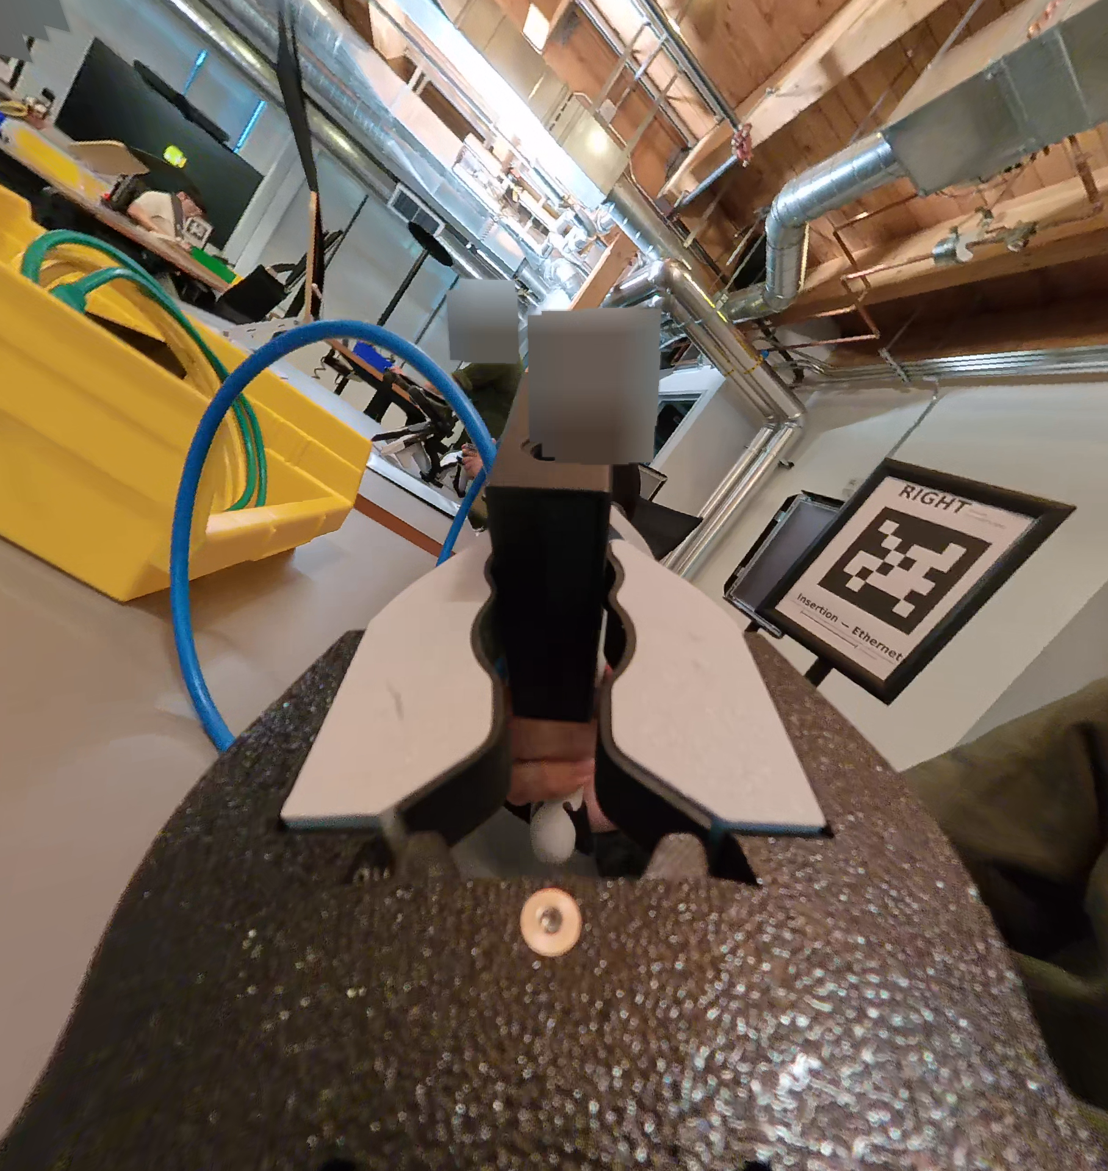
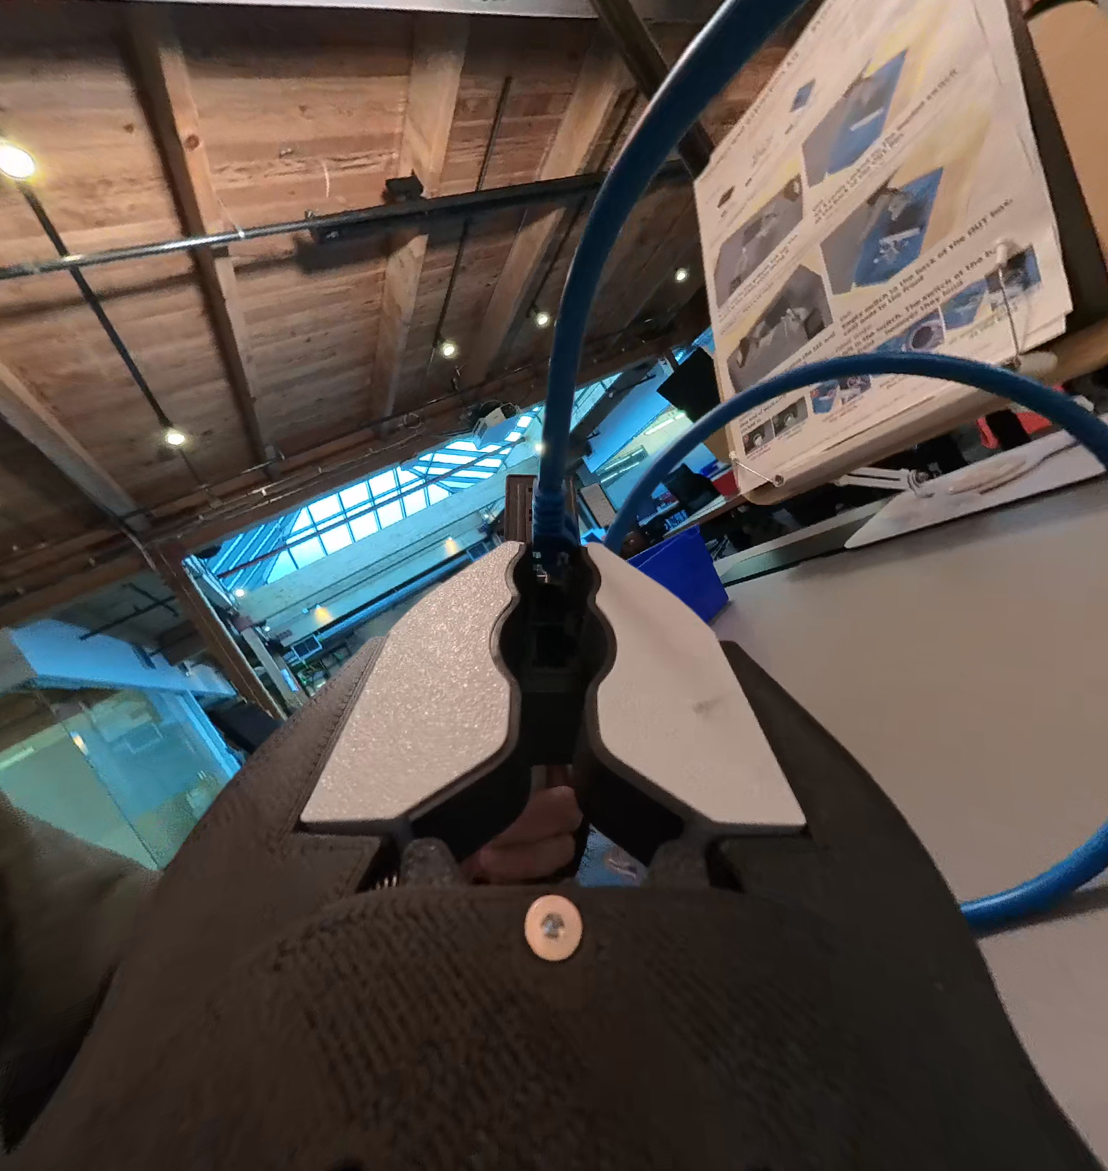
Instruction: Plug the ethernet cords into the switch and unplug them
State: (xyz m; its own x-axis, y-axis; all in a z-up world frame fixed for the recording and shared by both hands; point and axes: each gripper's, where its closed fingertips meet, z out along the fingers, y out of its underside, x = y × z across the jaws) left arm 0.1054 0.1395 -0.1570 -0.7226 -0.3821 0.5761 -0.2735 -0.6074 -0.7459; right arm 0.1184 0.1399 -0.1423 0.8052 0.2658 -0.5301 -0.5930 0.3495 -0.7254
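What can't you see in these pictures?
- Left wrist view: the switch shows only a plain black side, ports turned away.
- Left wrist view: the blue cord vanishes behind the left gripper.
- Left wrist view: the green cords end unseen inside the yellow bin.

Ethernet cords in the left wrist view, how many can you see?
2 colours: blue cord arcing over the table to the switch, green cord coiled in the yellow bin. More may lie hidden inside.
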